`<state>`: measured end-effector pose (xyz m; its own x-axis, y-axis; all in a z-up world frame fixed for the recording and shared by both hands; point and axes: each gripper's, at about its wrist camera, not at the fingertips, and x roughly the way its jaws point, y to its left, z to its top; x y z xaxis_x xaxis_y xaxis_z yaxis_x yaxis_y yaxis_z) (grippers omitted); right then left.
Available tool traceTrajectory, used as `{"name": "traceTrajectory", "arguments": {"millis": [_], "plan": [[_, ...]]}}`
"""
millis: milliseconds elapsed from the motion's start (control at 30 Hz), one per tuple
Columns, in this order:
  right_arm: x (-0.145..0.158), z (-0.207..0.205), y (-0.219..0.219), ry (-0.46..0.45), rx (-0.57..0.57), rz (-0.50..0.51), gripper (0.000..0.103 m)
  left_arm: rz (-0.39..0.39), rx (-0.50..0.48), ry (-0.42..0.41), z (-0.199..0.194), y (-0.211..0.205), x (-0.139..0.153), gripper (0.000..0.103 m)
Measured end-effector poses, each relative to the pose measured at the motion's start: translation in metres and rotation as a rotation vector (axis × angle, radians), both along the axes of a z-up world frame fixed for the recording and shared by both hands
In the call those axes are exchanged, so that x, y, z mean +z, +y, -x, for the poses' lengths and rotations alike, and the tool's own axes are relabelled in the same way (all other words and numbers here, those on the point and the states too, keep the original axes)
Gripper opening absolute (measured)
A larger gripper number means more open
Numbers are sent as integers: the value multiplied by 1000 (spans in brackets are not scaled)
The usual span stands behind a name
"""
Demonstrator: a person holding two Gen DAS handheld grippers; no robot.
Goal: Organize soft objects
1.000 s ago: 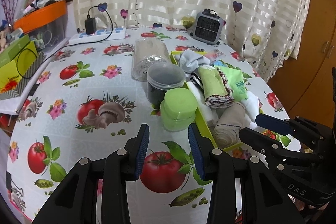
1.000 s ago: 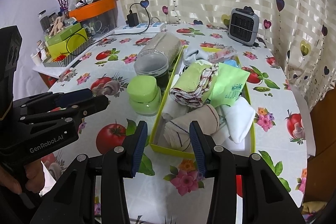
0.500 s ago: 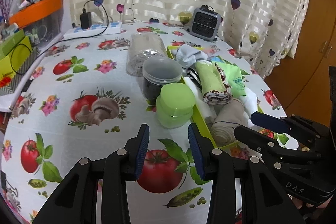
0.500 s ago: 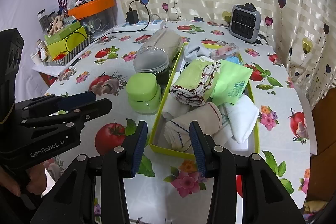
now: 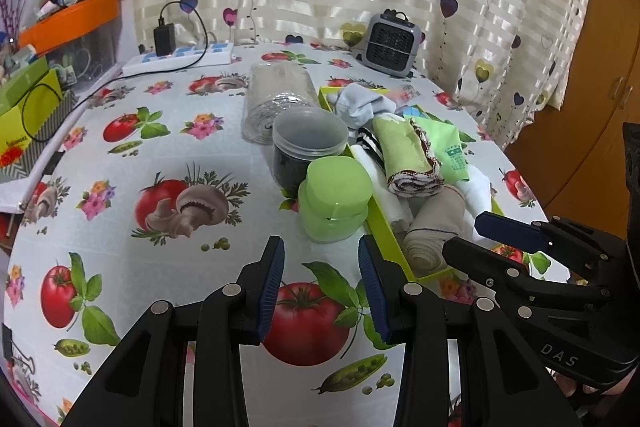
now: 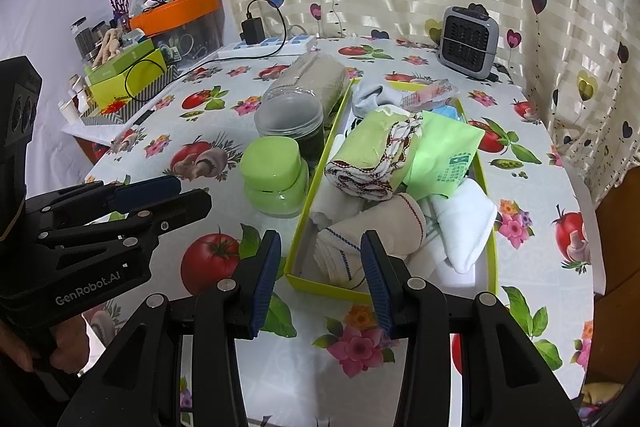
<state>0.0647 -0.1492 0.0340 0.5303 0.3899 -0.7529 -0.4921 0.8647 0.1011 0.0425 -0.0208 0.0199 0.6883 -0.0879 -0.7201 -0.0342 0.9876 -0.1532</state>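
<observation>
A yellow-green tray (image 6: pixel 320 163) (image 5: pixel 384 227) on the fruit-print tablecloth holds several soft things: a rolled beige cloth (image 6: pixel 384 227) (image 5: pixel 432 227) at its near end, a green cloth roll with red trim (image 6: pixel 372 151) (image 5: pixel 404 151), a green packet (image 6: pixel 444 155), a white towel (image 6: pixel 464 215) and a white sock (image 6: pixel 372 95). My right gripper (image 6: pixel 321 243) (image 5: pixel 462 234) hovers open just before the tray's near wall, nothing between its fingers. Open and empty too, my left gripper (image 5: pixel 320 247) (image 6: pixel 192 191) hangs to the left, before a green lidded jar (image 5: pixel 336 195) (image 6: pixel 276 179).
Left of the tray stand a clear jar with dark contents (image 5: pixel 308 147) and a plastic-wrapped beige roll (image 5: pixel 276 99). A grey fan heater (image 6: pixel 468 39) and a power strip (image 6: pixel 268 45) sit at the back. Boxes and an orange-lidded bin (image 6: pixel 176 15) crowd the left side.
</observation>
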Motion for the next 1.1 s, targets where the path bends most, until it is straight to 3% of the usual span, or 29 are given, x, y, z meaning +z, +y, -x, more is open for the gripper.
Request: {"name": "traceTrajectory", "arguments": {"millis": [1100], "plan": [[0, 4, 3, 3, 7, 1, 43, 14, -10, 3, 9, 0, 0, 37]]}}
